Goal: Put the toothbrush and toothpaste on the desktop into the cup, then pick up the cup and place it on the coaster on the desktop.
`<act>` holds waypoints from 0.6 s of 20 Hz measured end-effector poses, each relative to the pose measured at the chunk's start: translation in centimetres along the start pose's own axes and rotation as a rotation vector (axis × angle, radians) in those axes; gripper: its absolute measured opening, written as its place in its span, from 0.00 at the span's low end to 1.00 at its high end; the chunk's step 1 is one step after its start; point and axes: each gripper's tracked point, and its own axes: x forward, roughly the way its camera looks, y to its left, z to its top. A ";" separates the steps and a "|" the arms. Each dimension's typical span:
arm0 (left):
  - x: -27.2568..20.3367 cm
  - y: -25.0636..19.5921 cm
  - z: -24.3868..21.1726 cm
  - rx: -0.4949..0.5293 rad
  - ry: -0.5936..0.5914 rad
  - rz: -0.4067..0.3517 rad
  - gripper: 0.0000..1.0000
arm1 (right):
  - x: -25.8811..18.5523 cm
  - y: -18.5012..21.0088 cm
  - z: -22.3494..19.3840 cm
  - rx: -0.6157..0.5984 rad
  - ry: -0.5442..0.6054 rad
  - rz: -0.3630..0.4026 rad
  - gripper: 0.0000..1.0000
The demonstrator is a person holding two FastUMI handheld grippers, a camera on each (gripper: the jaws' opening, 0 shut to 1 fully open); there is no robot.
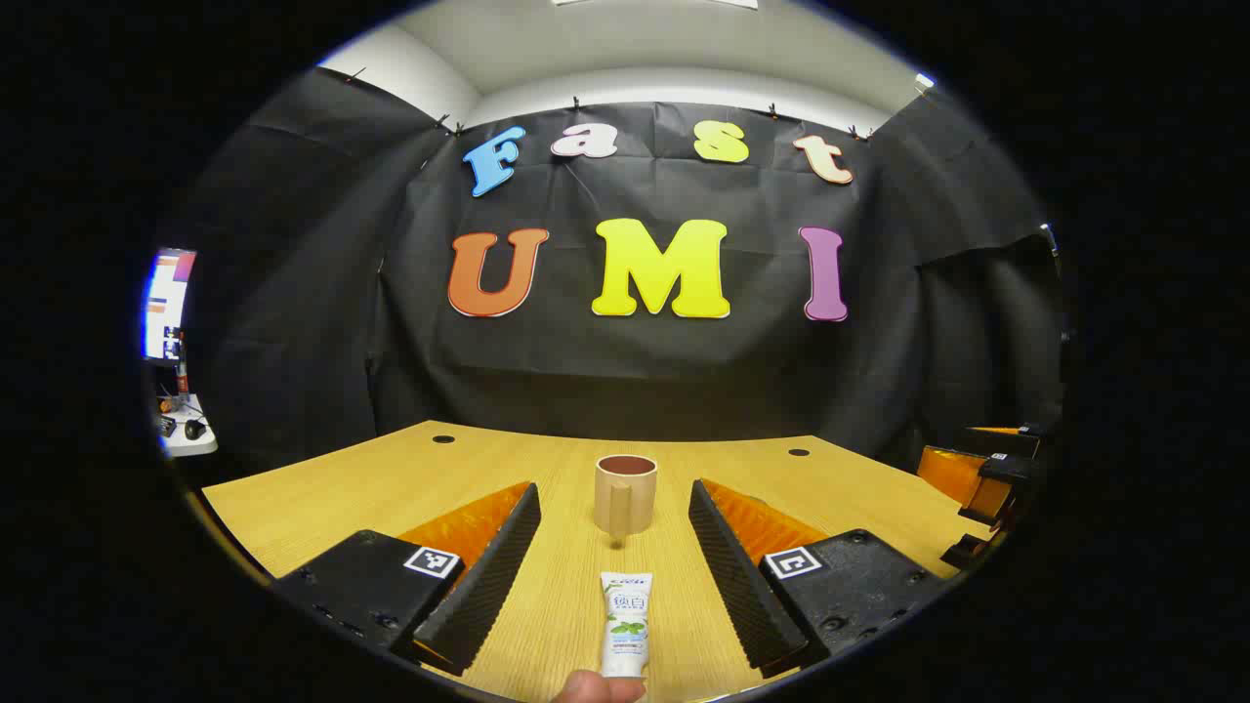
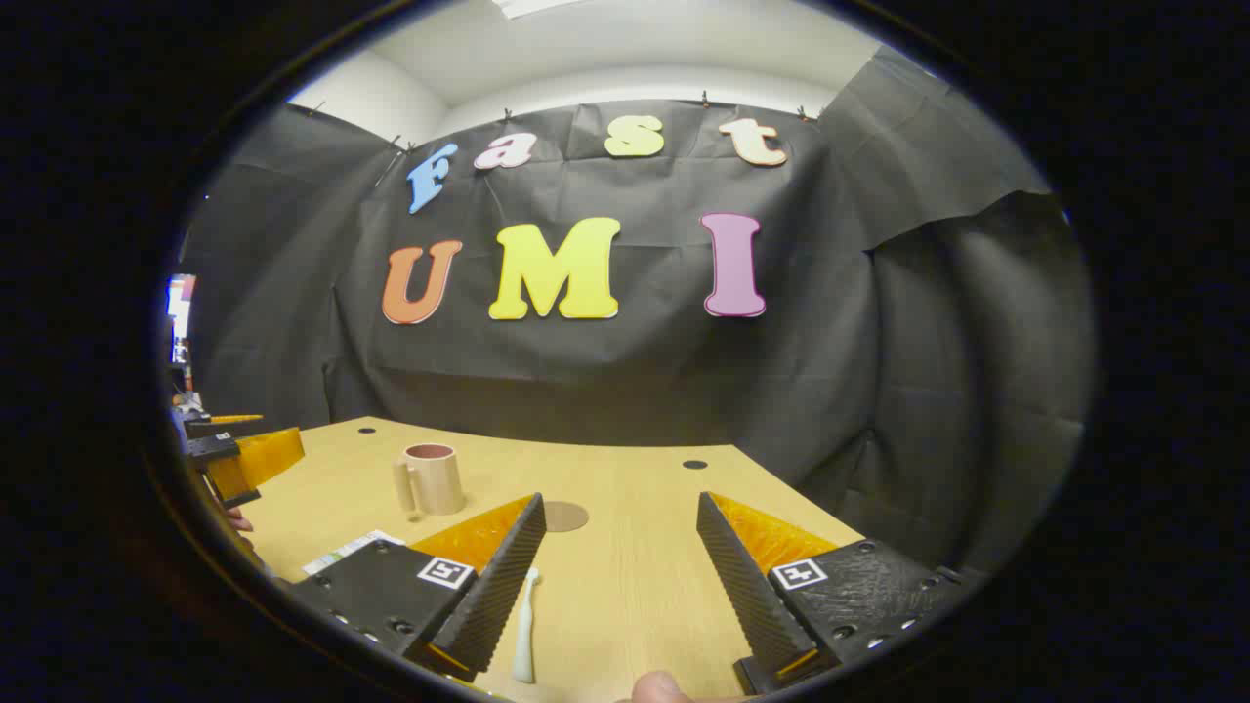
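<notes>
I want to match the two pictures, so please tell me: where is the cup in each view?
Left gripper view: the cup stands at the centre, on the table beyond the toothpaste, framed between the open fingers.
Right gripper view: the cup stands at the left, on the table, left of the round coaster.
Shared landmark: the cup's handle, and the dark holes in the table.

Desk: light wood-grain top, smooth, slight sheen. Cup: matt, smooth, looks ceramic or plastic, cannot tell which. Toothpaste: glossy plastic tube with printed face. Toothbrush: smooth pale plastic. Coaster: flat, matt, material unclear. Left gripper and right gripper: ribbed, matt inner pads; finger bodies rough-textured plastic with screws and paper-like square tags. Wall: matt cloth, creased.
</notes>
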 end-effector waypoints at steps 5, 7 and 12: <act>-0.1 -0.4 0.1 0.001 0.002 -0.016 0.98 | 0.1 -0.2 0.3 0.009 -0.008 -0.005 0.95; 0.0 -0.6 -0.3 0.011 0.015 -0.026 0.97 | 0.1 -0.2 0.0 0.005 0.000 -0.004 0.95; -0.2 -0.8 -1.0 0.005 0.040 -0.038 0.98 | -0.1 0.1 0.0 -0.001 0.003 0.000 0.95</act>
